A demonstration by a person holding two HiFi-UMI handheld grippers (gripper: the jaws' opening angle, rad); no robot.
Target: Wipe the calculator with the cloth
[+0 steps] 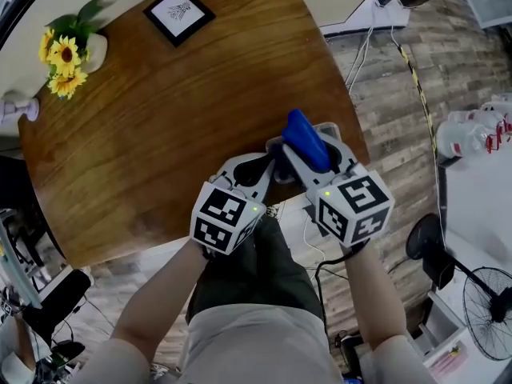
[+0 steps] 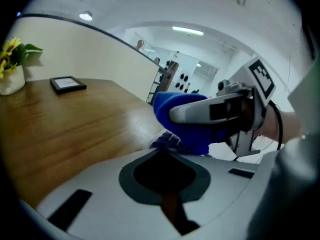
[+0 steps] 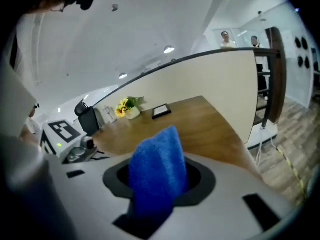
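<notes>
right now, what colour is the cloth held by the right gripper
Bright blue fuzzy cloth, clearest in the right gripper view.

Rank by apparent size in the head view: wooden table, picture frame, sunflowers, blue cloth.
1. wooden table, by far the largest.
2. sunflowers and picture frame: they look alike, so no ranking.
3. blue cloth: smallest, but it is partly hidden and nearer the camera, so unsure.

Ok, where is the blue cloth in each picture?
Head view: middle, blue cloth pinched in the right gripper.
Left gripper view: middle right, on that gripper's tip.
Right gripper view: bottom middle, sticking up between its jaws.
Shared landmark: the sunflowers.
</notes>
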